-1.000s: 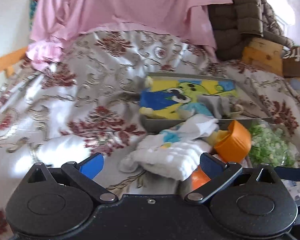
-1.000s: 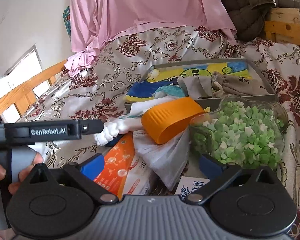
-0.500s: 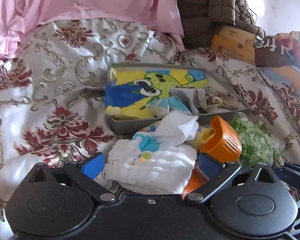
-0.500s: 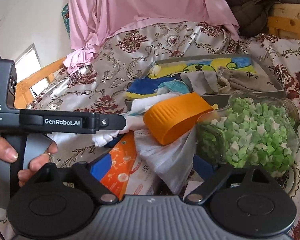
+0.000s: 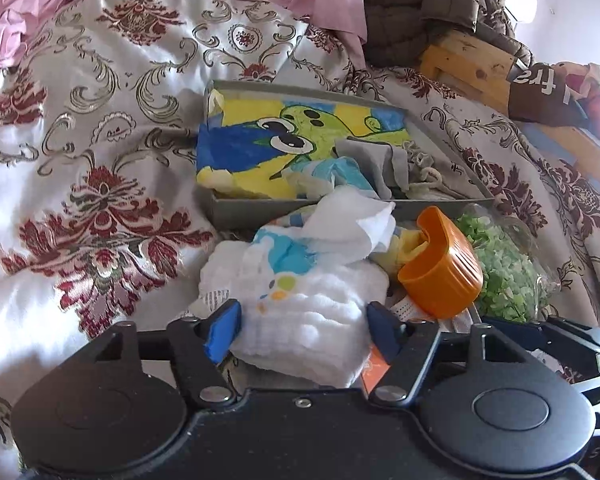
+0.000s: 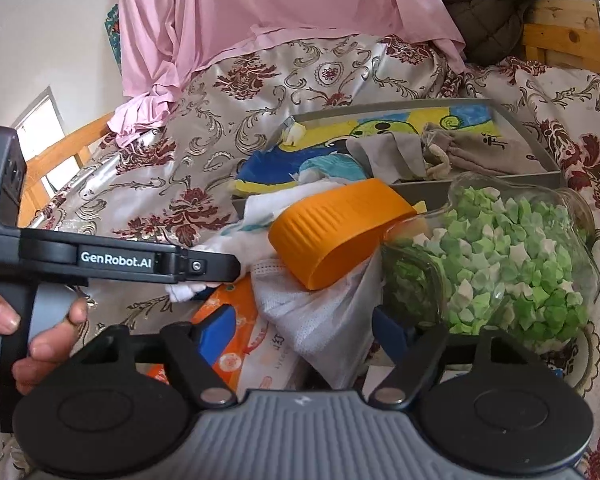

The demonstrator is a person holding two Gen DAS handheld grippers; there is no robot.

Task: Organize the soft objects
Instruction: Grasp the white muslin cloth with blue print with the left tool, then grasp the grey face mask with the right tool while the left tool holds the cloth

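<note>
Nearest the left wrist camera, the left gripper [image 5: 302,330] has just been narrowing its jaws around a folded white quilted cloth with blue and coloured dots [image 5: 308,304]; the blue pads are sitting at either flank of the bundle and look to be just touching it, probably the start of a lift toward the tray. In the right wrist view, the right gripper [image 6: 304,330] has likewise just been closing its jaws, partly open, over a crumpled white mesh face mask [image 6: 316,312] lying on an orange-and-white printed wipes packet [image 6: 240,344]; its pads are standing clear of the mask, so nothing is held there. A hand [image 6: 24,332] is gripping the left tool's handle at the left edge of that view. Just beyond, a ribbed orange plastic lid [image 6: 332,232] is leaning on the cloths beside a clear glass jar of green and white paper stars [image 6: 500,264], both hard things crowding the soft pile. Farther along the floral satin bedspread [image 5: 100,184], the shallow grey tray [image 5: 252,212] is already holding a yellow-and-blue cartoon cloth [image 5: 284,144] and grey fabric pouches [image 6: 480,152], seemingly the collecting place.
</note>
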